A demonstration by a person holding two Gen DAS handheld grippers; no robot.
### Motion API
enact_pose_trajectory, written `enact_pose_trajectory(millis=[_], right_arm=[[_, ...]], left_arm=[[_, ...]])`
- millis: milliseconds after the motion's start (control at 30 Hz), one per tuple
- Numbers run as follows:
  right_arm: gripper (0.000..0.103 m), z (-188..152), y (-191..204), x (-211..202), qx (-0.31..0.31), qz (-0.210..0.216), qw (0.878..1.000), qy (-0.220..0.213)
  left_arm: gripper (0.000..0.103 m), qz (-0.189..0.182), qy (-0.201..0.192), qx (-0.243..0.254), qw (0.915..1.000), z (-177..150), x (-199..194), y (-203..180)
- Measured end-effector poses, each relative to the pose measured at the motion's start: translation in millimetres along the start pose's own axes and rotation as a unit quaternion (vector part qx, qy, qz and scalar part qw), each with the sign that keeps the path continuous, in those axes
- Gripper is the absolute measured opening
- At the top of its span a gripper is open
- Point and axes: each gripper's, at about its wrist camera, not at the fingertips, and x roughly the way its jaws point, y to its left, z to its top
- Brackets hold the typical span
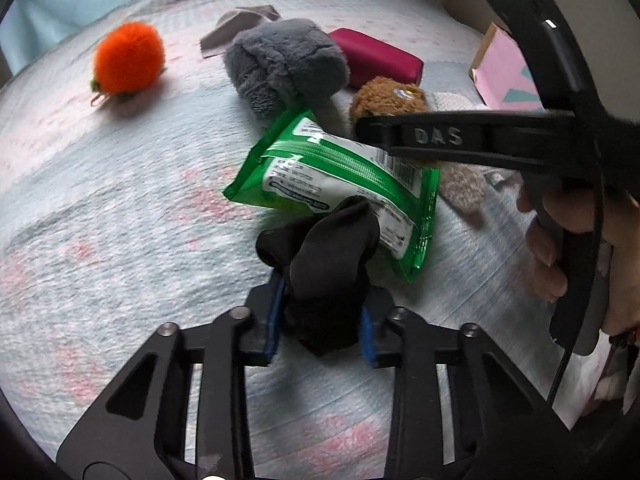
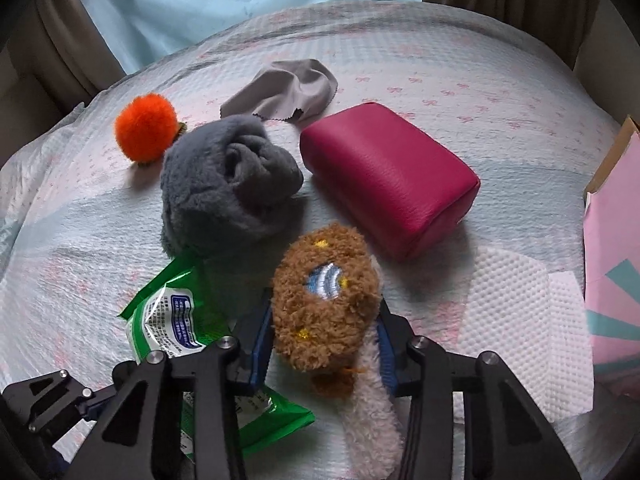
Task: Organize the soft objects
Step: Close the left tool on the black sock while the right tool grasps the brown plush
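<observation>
**A:** Going left to right over the bedspread [image 2: 440, 60]: the orange pom-pom [image 2: 146, 126] is sitting off on its own at the far left, then the grey plush [image 2: 224, 184], a thin grey cloth [image 2: 288, 92] lying flat behind it, and the magenta cushion [image 2: 384, 176] further right. All of them are resting on the bed, nobody's touching them.

**B:** And the grippers?

**A:** The left gripper [image 1: 320, 328] is pinching a bunched black sock [image 1: 328, 272] between its blue pads, narrow grip, sock sticking up out of the jaws. Just past it the green wipes packet [image 1: 340, 184] is lying partly under the other tool. The right gripper [image 2: 324, 360] is closing around the brown fuzzy sock [image 2: 324, 300], whose pale cuff is trailing down toward the camera.

**B:** Why both at once?

**A:** My guess is they're clearing the central clump first, one soft thing per hand. A white paper towel [image 2: 520, 320] and a pink box [image 2: 612, 272] are waiting at the far right, and the box is probably the drop spot, but I can't tell for sure.
</observation>
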Motion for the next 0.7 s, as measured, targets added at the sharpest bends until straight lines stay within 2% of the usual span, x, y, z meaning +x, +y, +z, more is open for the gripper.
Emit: enact_pose_trajectory(millis=[367, 500, 700], right_arm=[[0.037, 3, 7, -34, -0.005, -0.013, 1.000, -0.010], [0.037, 10, 13, -61, 0.005, -0.009, 1.000, -0.019], [0.037, 30, 19, -124, 0.036, -0.001, 0.998, -0.047]], left_arm=[[0.021, 0.004, -0.012, -0.023, 0.9997, 16, -32, 11], [0.021, 0.015, -0.018, -0.029, 0.9993, 30, -55, 11], [0.021, 0.037, -0.043, -0.043, 0.9975, 64, -110, 8]])
